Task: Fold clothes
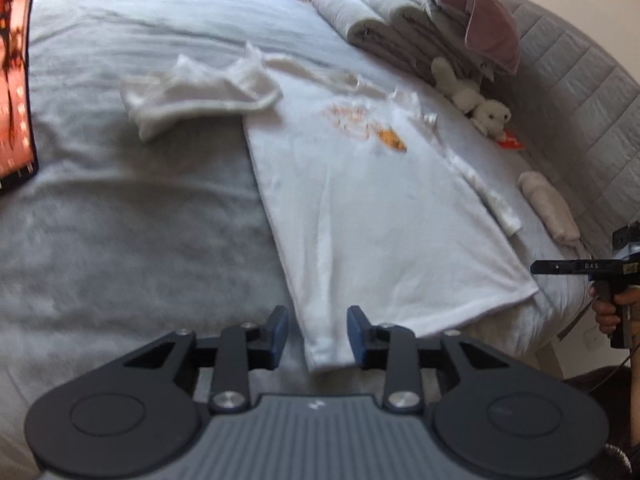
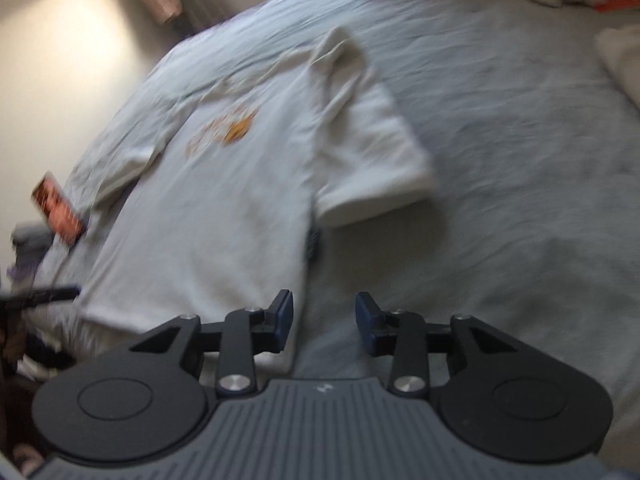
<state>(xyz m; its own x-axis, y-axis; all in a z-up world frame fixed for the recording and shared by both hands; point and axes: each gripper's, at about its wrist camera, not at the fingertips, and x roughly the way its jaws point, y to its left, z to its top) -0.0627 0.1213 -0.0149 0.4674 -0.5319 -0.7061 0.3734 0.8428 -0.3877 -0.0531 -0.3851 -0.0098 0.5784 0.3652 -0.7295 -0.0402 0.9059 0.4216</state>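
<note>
A white T-shirt [image 1: 360, 208] with an orange print [image 1: 394, 140] lies front up on the grey bed cover [image 1: 120, 220], hem towards me. My left gripper [image 1: 318, 334] is open and hovers over the shirt's near hem corner, which shows between the fingers with neither pad pressing on it. One sleeve [image 1: 200, 88] lies crumpled at the far left. In the right wrist view the T-shirt [image 2: 224, 208] fills the left half, its other sleeve [image 2: 372, 152] spread out to the right. My right gripper [image 2: 324, 322] is open at the shirt's side edge, with bare cover between its fingers.
A phone [image 1: 16, 88] with an orange screen lies at the bed's left edge. Folded bedding and a pink cushion [image 1: 420, 12] are stacked at the head end, beside a white plush toy [image 1: 476, 96]. A rolled cloth [image 1: 548, 208] lies by the padded headboard [image 1: 580, 80]. A hand [image 1: 608, 308] holds the other gripper's handle.
</note>
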